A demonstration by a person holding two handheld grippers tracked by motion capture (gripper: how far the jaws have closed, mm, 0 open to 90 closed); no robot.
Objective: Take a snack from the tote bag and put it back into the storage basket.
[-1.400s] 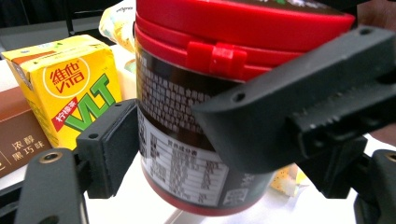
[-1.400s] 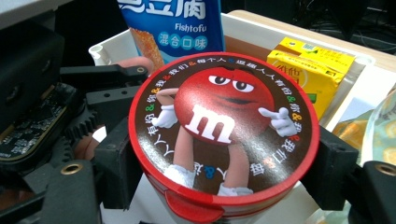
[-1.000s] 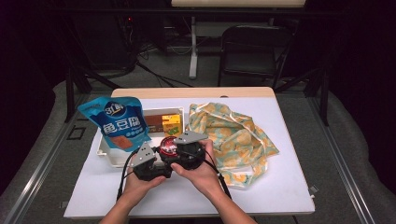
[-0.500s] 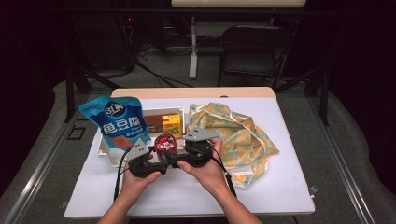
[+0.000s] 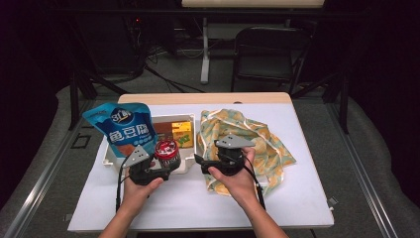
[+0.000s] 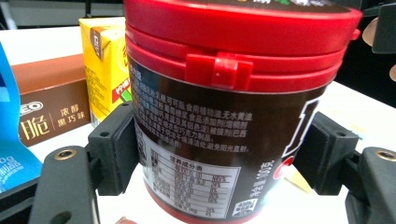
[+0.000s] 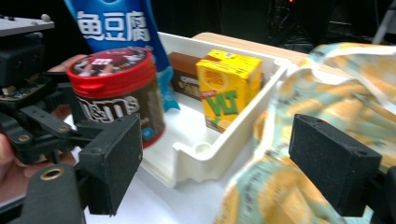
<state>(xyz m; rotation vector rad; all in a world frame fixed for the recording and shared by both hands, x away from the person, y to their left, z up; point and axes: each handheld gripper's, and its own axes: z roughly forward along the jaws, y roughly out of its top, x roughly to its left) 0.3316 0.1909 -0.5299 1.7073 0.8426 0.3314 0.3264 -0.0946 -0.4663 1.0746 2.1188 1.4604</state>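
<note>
Jaws of our left gripper clench the red-lidded candy jar; our right gripper stands released. We lower the jar upright into the white tray ahead of them.

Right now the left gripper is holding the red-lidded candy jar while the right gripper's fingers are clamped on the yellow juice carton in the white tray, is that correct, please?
Not quite. The left gripper does hold the red-lidded candy jar, but the right gripper holds nothing. The right gripper view shows its fingers open, having just been opening, with the yellow juice carton standing apart, farther off in the white tray.
</note>
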